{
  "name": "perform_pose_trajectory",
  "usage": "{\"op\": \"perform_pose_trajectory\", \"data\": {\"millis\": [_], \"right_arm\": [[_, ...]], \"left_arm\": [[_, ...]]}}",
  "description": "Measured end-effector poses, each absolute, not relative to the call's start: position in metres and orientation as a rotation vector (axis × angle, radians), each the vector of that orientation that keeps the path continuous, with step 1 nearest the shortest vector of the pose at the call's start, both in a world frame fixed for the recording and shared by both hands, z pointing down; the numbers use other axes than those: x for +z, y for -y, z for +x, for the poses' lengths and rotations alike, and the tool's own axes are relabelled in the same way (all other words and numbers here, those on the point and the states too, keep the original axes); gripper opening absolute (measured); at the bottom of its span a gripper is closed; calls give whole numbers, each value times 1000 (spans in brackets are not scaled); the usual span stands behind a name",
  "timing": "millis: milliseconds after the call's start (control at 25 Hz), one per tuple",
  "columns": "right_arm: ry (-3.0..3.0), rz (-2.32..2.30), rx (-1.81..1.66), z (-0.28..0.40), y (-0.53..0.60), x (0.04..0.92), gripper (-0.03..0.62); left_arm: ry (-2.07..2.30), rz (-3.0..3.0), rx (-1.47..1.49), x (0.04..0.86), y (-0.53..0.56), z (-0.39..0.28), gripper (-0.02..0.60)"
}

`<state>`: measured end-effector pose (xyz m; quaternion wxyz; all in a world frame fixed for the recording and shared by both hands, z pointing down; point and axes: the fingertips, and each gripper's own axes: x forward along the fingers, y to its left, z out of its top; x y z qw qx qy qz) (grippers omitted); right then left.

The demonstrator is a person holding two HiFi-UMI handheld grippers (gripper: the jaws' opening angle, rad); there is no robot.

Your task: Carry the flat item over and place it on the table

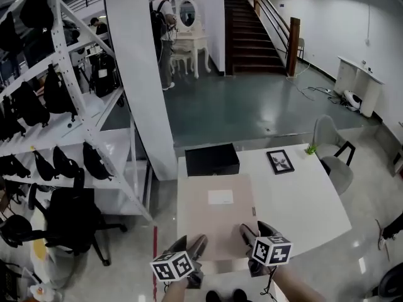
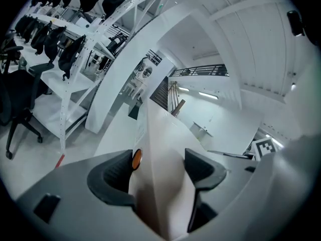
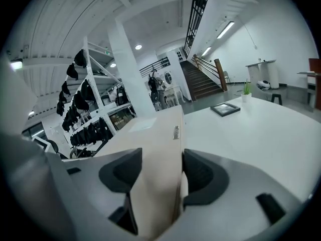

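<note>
A flat tan cardboard box (image 1: 216, 212) with a white label lies along the left part of the white table (image 1: 302, 200), its near edge at the table's front. My left gripper (image 1: 194, 250) is shut on the box's near left edge, and the cardboard (image 2: 160, 185) fills the gap between its jaws. My right gripper (image 1: 255, 234) is shut on the near right edge of the box (image 3: 155, 185), whose top runs away toward the far end.
A black box (image 1: 212, 159) sits at the table's far left edge. A small framed picture (image 1: 280, 161) and a little green plant (image 1: 311, 148) stand at the back right. Grey chairs (image 1: 332, 150) are at the right; a white rack (image 1: 69, 106) of black bags and an office chair (image 1: 69, 222) at the left.
</note>
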<state>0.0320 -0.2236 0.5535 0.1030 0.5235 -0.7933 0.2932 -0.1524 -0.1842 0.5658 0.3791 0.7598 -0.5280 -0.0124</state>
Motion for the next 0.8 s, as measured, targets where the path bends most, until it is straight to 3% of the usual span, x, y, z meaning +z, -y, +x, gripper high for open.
{"op": "perform_pose_trajectory", "data": {"millis": [800], "right_arm": [[2267,1548,929,46,227,583,245]], "left_arm": [[1333,1894,33,591,190,-140,305]]}}
